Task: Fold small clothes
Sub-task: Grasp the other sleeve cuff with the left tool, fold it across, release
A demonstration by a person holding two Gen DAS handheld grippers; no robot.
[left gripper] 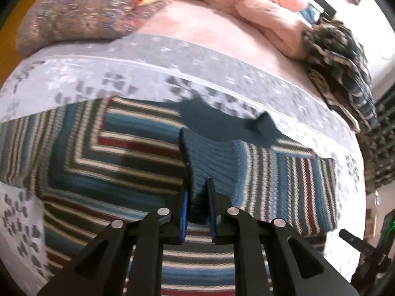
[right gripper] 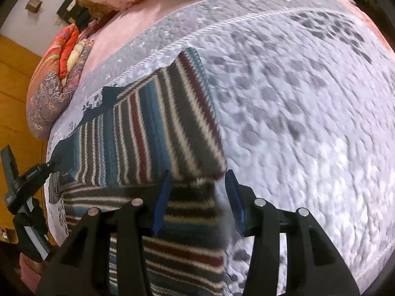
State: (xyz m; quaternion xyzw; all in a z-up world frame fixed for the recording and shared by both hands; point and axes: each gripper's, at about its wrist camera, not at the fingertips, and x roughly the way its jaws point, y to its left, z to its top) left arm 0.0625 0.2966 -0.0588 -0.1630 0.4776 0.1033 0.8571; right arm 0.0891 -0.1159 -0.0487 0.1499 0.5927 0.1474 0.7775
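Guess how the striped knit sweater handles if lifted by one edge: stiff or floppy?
Likely floppy: the striped knit sweater already lies folded over itself. Thick knit probably grips rather than slips; the left tongs pinch its ribbed edge.

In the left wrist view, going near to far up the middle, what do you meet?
Left hand-held gripper → striped knitted sweater with its teal ribbed cuff pinched → grey patterned quilted bedspread → plain pink sheet → crumpled pink blanket.
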